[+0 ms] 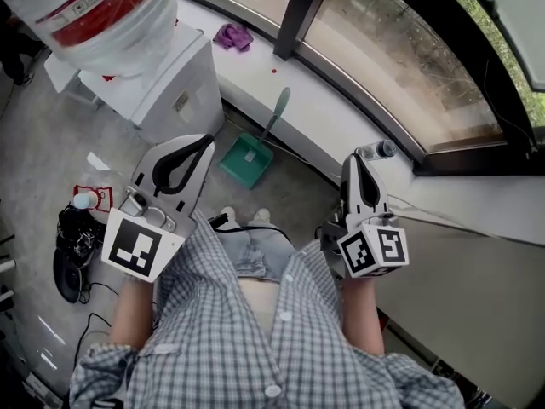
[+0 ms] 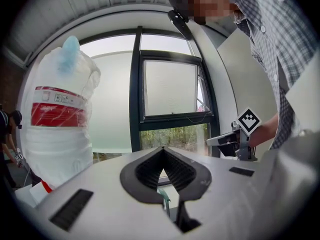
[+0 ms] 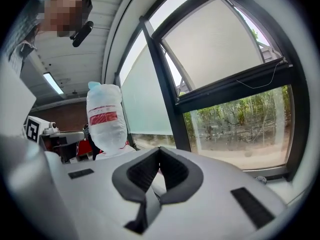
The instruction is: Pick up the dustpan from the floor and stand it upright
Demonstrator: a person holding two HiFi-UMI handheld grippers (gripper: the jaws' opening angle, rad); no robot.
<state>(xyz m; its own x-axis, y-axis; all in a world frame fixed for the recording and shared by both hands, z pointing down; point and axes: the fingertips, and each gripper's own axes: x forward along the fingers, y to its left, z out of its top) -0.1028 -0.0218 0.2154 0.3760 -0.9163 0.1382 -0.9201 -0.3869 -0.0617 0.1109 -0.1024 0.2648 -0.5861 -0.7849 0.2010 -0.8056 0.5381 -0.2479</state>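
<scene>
Green dustpan [image 1: 247,162] stands on the floor [image 1: 34,169], with its handle [image 1: 278,112] leaning on the white ledge [image 1: 341,118]. The left gripper [image 1: 207,141] and right gripper [image 1: 352,160] both have their fingers pressed together, holding nothing. I think the job looks done. Stay well away so it does not tip.

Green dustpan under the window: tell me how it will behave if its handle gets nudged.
The dustpan looks like thin moulded plastic, so it is probably light and fairly stiff. It stands on its pan with the long handle seemingly against the ledge, so a sideways nudge would likely slide the handle along and tip it over.
</scene>
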